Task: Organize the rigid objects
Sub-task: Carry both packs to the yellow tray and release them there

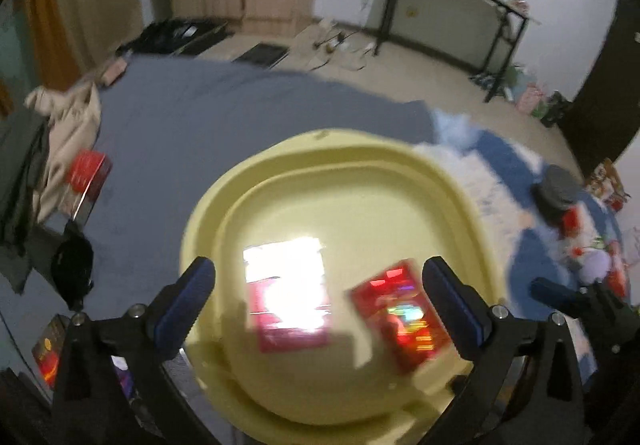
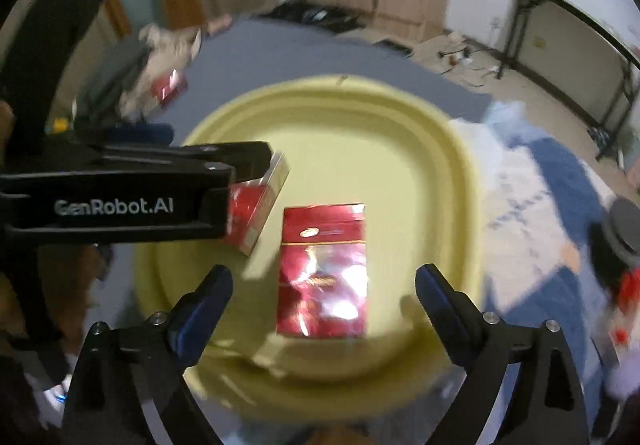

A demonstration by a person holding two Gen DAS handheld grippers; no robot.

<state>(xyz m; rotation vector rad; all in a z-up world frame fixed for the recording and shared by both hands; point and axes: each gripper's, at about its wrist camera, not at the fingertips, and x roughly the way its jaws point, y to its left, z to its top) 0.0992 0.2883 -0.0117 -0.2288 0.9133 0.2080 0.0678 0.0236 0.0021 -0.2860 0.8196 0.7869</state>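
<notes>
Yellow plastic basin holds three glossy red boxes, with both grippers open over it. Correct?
Not three: the left wrist view shows two, a flat glossy red box and a tilted glossy red box, in the yellow plastic basin. The left gripper and right gripper are open.

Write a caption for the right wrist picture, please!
Open right gripper hovers over a red box in the yellow basin.

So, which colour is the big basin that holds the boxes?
Pale yellow basin; the right wrist view shows it best.
</notes>
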